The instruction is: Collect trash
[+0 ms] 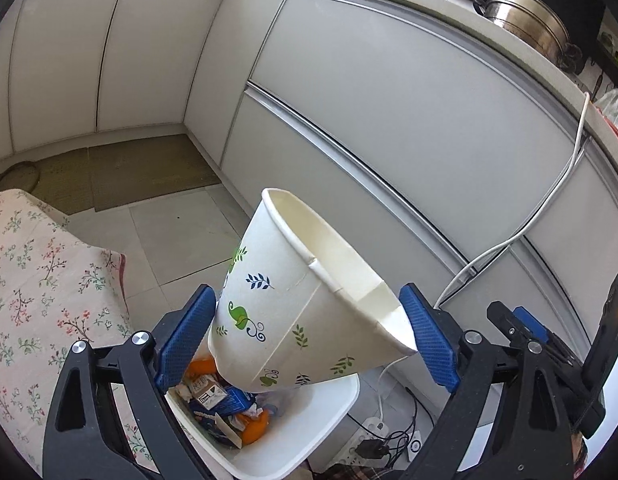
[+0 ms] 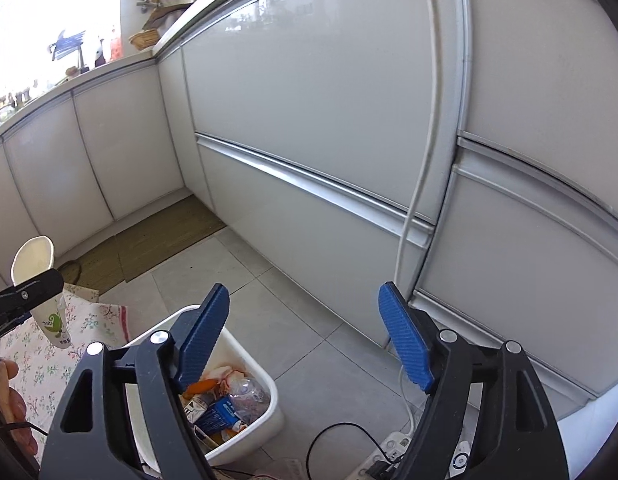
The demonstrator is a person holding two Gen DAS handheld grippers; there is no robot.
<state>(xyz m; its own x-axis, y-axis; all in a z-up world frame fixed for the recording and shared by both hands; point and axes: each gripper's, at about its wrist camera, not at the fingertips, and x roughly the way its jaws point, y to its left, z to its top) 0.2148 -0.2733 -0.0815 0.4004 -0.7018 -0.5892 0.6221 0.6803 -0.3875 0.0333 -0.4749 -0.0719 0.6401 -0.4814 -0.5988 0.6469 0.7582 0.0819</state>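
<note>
My left gripper (image 1: 309, 328) is clenched on a paper cup (image 1: 293, 300), squashing its rim flat, tilted above the white bin (image 1: 333, 412) of trash on the floor. My right gripper (image 2: 305, 340) hangs released and empty over that bin. The cup looks light and flimsy, so a gentle hold on its sides should do.

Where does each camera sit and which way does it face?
Left wrist: on the left claw, looking down past its squashed paper cup at the bin and cabinets; the right claw shows at right.
Right wrist: on the open, empty right claw, looking down at the bin and floor; a hand shows at left.
Shared: bin, cup, cabinets.
</note>
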